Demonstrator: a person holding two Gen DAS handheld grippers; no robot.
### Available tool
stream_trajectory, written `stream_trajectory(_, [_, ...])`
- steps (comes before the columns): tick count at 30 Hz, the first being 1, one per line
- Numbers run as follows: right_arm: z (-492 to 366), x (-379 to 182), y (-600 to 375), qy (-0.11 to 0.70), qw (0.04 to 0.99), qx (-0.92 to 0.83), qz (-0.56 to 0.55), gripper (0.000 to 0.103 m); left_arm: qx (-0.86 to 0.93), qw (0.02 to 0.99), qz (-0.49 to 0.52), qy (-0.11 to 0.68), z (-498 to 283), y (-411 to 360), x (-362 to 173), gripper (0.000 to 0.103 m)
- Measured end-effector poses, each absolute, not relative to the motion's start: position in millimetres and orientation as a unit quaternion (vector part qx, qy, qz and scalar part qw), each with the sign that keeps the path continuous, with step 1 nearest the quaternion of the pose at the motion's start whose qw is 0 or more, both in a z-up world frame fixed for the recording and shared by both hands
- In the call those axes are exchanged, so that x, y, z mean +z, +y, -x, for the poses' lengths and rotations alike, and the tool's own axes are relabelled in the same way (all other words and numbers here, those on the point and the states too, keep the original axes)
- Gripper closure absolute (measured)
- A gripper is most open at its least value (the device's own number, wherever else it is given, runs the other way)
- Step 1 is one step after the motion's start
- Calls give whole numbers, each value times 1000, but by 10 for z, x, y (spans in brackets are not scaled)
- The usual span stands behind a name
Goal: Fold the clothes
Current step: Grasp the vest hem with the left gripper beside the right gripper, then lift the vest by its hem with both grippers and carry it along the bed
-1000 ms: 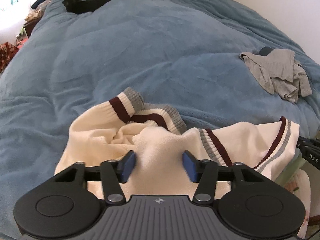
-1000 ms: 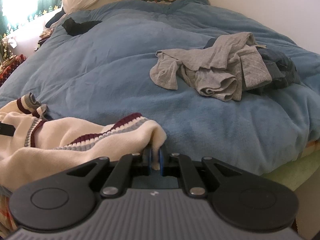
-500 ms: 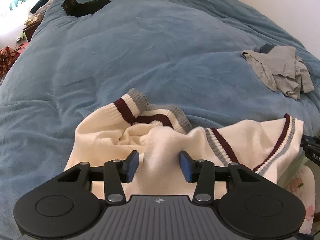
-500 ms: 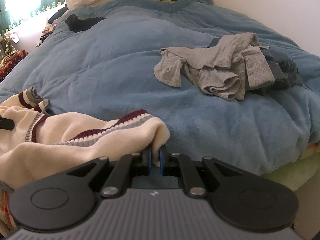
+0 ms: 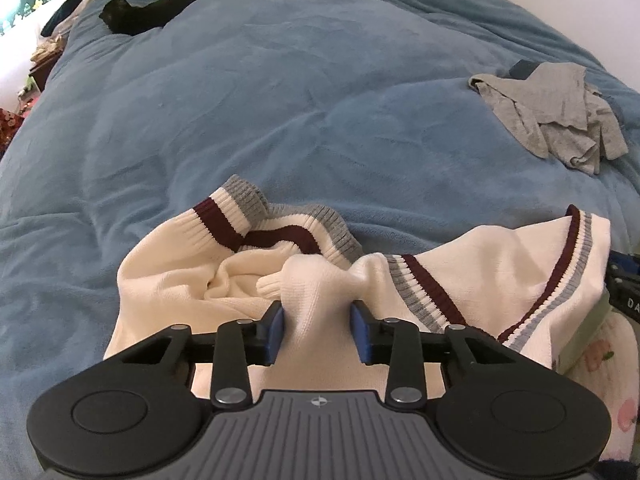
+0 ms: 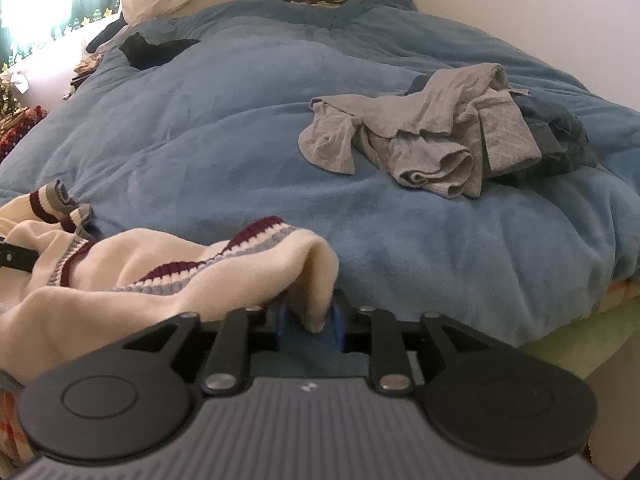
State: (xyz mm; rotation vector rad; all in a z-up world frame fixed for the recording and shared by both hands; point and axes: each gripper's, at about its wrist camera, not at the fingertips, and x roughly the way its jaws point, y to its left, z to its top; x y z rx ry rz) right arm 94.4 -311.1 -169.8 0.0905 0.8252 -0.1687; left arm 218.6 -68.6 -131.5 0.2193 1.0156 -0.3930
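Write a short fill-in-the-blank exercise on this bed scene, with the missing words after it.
1. The cream sweater has grey and ____ stripes.
2. The bedcover is ____.
3. The crumpled pile of clothes beyond the sweater is mostly ____.
4. The folds of sweater between the left tool's fingers are ____ in colour.

Missing words: maroon; blue; grey; cream

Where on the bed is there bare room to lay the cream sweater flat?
Bare blue duvet lies between the cream sweater, the black cat and the grey clothes pile. The right side by that pile is crowded.
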Motion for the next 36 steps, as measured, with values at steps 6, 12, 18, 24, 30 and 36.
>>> stream_trajectory(6, [-931, -1711, -3091, 390, 917, -80, -24, 43, -186, 869, -102, 446, -2092, -663, -1345, 70])
stream_trajectory(12, [-966, -1712, -3165, 390, 917, -78, -29, 29, -199, 870, -96, 442, -2055, -574, -1328, 81])
stream_trajectory(18, [-1008, -1617, -3095, 384, 921, -60, -38, 97, -191, 875, -51, 441, -2078, -467, -1143, 94])
stream_trajectory(24, [-1144, -1246, -3048, 330, 942, -50, -27, 97, -171, 914, -28, 368, -2016, -294, -679, 94])
stream_trajectory(30, [-1495, -859, -2961, 282, 959, -26, -8, 98, -128, 943, -8, 306, -2115, -61, -309, 94])
stream_trajectory(36, [-2041, -863, -2810, 296, 955, -10, -7, 98, -83, 944, 13, 320, -2453, 127, -540, 95])
